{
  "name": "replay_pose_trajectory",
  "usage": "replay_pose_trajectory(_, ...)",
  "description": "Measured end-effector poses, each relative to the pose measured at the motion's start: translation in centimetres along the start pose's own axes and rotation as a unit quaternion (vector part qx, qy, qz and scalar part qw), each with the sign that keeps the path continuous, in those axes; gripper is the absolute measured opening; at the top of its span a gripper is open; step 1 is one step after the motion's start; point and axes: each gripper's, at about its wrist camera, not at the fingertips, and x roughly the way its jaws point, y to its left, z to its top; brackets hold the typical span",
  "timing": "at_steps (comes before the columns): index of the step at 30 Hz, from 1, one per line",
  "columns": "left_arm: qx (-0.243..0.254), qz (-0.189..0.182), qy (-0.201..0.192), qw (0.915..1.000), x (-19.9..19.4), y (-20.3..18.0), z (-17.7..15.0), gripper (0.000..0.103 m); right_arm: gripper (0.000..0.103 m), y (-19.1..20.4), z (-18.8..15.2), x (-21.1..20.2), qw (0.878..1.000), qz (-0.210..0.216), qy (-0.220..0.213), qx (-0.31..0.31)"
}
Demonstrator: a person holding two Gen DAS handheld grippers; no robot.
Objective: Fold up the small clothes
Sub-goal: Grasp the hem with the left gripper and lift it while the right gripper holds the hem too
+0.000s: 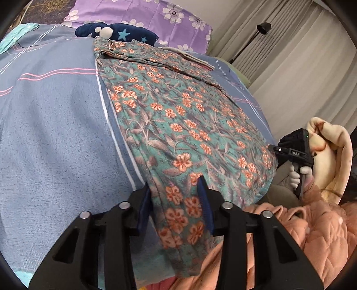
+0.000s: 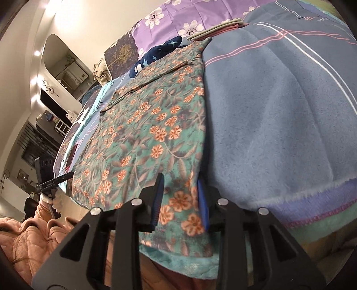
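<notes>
Near hem of one garment between both pairs of fingers.
The left gripper [image 1: 176, 193] and right gripper [image 2: 180, 191] each straddle a near corner, fingers narrow, grip uncertain; the one teal floral cotton garment [image 1: 178, 116] runs lengthwise away across the blue striped bed [image 1: 55, 133] toward two purple flowered pillows [image 1: 142, 15].

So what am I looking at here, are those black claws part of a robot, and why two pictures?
No robot: a person holds a hand tool with two jaws in each hand, and a camera on each tool looks along its jaws. One picture is from the left gripper, one from the right gripper. On the blue-grey striped bedspread lies a teal garment with orange flowers. Each tool's jaws straddle a near corner of it; whether they pinch the cloth is unclear.
</notes>
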Motion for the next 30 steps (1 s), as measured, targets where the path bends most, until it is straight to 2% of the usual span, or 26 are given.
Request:
replay_pose_trajectory(1, -0.004, 0.0, -0.003, 1.0, 0.2, -0.1, 0.1, 0.019, 0.025, 0.4, 0.4, 0.4, 1.0, -0.011, 0.001, -0.007)
replay_pose_trajectory(2, -0.012, -0.001, -0.004, 0.9999, 0.7, -0.2, 0.3, 0.013, 0.01, 0.6, 0.7, 0.7, 1.0, -0.023, 0.005, -0.01)
replay_pose_trajectory(3, -0.019, 0.0, -0.005, 0.9998, 1.0, -0.5, 0.4, 0.006, 0.004, 0.8, 1.1, 0.9, 1.0, -0.025, 0.011, -0.005)
replay_pose_trajectory(4, -0.021, 0.002, -0.006, 0.9998, 1.1, -0.6, 0.5, 0.004, 0.004, 1.0, 1.3, 0.7, 1.0, -0.02, 0.007, 0.003)
replay_pose_trajectory(7, -0.014, -0.003, -0.039, 0.9991, -0.3, -1.8, 1.4, 0.002, 0.003, 1.3, 2.0, -1.1, 0.999, 0.013, -0.023, 0.024)
replay_pose_trajectory(11, 0.011, -0.039, -0.144, 0.9888, -5.9, -4.0, 4.5, 0.002, 0.003, 2.9, 3.9, -5.6, 0.991, 0.087, -0.102, 0.026)
replay_pose_trajectory(12, 0.021, -0.04, -0.162, 0.9858, -6.9, -4.7, 5.0, 0.002, 0.003, 4.1, 4.5, -7.3, 0.987, 0.093, -0.13, 0.01)
replay_pose_trajectory(16, 0.058, -0.056, -0.235, 0.9687, -11.7, -7.6, 6.2, 0.002, 0.003, 6.9, 4.9, -11.9, 0.974, 0.12, -0.189, -0.031)
replay_pose_trajectory(19, 0.073, -0.063, -0.264, 0.9595, -13.9, -8.8, 5.4, 0.002, 0.003, 8.2, 4.2, -14.3, 0.969, 0.096, -0.219, -0.055)
replay_pose_trajectory(21, 0.076, -0.057, -0.272, 0.9575, -14.7, -9.3, 4.8, 0.002, 0.003, 8.2, 3.9, -14.9, 0.97, 0.075, -0.223, -0.054)
replay_pose_trajectory(24, 0.064, -0.045, -0.254, 0.9639, -13.2, -8.8, 5.4, 0.002, 0.003, 6.9, 4.7, -13.7, 0.975, 0.073, -0.21, -0.027)
replay_pose_trajectory(28, 0.038, -0.035, -0.234, 0.9708, -10.8, -6.8, 7.3, 0.002, 0.003, 5.9, 7.0, -11.0, 0.977, 0.074, -0.2, -0.007)
replay_pose_trajectory(30, 0.028, -0.032, -0.23, 0.9724, -10.1, -5.5, 8.8, 0.002, 0.003, 5.4, 9.2, -9.4, 0.977, 0.075, -0.199, -0.001)
